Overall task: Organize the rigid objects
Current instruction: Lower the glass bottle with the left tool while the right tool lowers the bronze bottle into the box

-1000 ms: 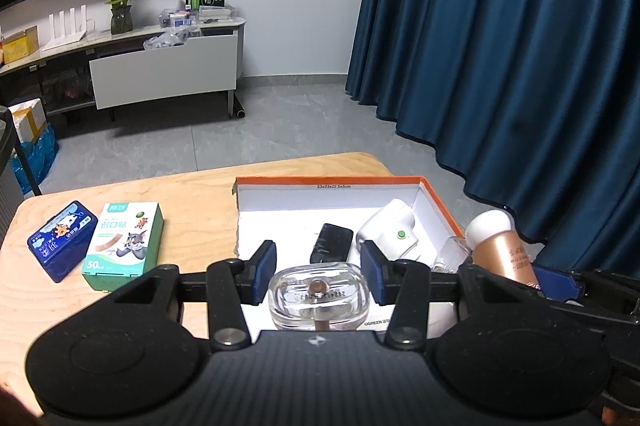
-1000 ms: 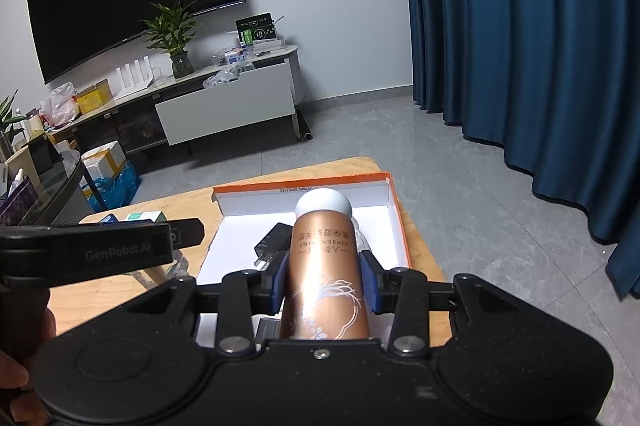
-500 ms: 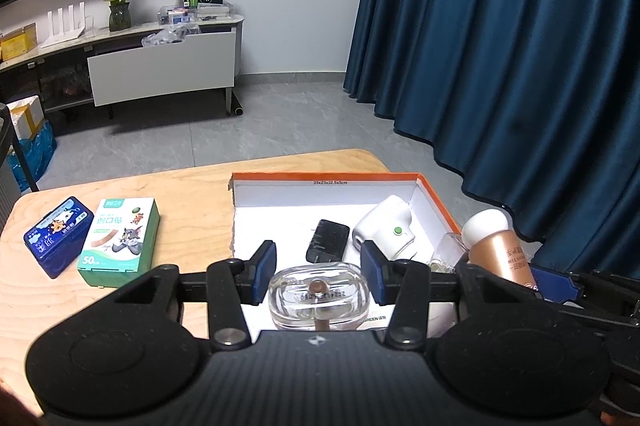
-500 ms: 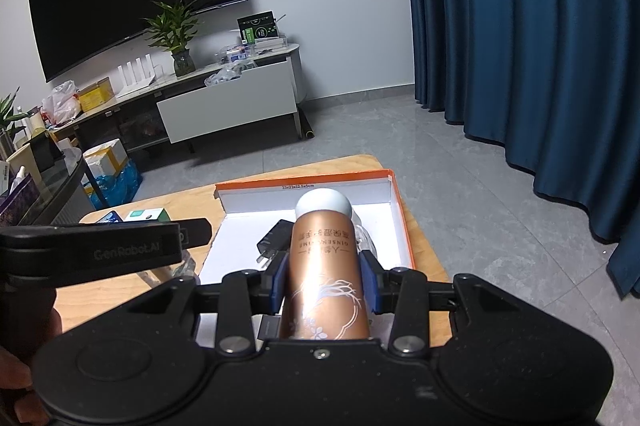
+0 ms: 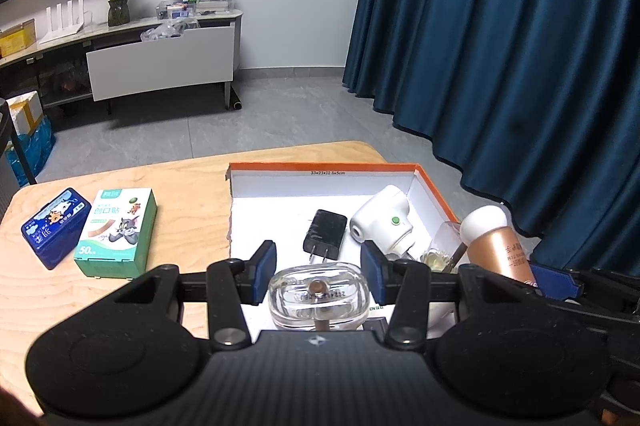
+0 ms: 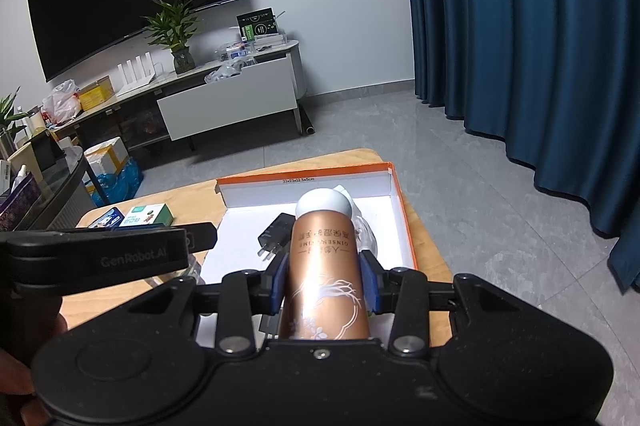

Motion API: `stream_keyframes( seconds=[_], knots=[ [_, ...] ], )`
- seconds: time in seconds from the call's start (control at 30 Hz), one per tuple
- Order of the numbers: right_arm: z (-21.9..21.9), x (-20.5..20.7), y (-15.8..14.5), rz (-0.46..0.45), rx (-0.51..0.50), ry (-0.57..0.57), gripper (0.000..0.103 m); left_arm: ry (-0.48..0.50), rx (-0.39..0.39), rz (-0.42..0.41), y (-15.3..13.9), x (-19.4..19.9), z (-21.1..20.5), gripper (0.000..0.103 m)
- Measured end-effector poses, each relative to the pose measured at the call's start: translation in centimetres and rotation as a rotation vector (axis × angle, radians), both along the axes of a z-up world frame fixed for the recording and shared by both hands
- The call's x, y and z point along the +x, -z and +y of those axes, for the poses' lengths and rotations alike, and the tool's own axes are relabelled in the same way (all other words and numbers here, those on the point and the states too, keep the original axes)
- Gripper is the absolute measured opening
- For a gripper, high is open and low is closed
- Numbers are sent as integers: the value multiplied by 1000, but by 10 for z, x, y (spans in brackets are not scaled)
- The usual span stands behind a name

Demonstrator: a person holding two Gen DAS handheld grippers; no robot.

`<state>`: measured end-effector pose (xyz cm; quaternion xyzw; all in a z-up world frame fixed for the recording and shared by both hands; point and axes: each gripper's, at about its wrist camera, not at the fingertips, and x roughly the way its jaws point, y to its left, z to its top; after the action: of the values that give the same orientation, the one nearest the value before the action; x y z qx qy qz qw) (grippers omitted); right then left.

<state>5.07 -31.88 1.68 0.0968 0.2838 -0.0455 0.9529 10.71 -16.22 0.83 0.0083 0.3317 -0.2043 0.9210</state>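
Observation:
My left gripper (image 5: 319, 272) holds a clear glass bottle (image 5: 319, 296) between its blue pads, above the near part of the orange-rimmed white box (image 5: 324, 168). My right gripper (image 6: 325, 276) is shut on a copper bottle with a white cap (image 6: 325, 266), held over the same box (image 6: 396, 202); this bottle also shows at the right in the left wrist view (image 5: 494, 242). In the box lie a black charger plug (image 5: 324, 234), a white device with a green button (image 5: 382, 220) and a small clear glass (image 5: 442, 246).
A green plaster box (image 5: 116, 232) and a blue tin (image 5: 56, 228) lie on the wooden table (image 5: 192, 194) left of the box. Blue curtains (image 5: 520, 46) hang to the right. A TV cabinet (image 5: 160, 62) stands across the floor.
Both grippers have drawn back and up a little with their bottles; the box and table items sit slightly farther off. Grips are unchanged.

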Motion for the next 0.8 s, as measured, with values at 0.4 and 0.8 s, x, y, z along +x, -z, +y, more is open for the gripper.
stream_keyframes(
  seconds=[0.4, 0.8],
  knots=[
    [2, -1, 3, 7, 0, -1, 47, 4, 1, 2, 2, 0, -1, 47],
    [4, -5, 8, 22, 7, 2, 47, -2, 5, 17, 8, 1, 2, 47]
  ],
)
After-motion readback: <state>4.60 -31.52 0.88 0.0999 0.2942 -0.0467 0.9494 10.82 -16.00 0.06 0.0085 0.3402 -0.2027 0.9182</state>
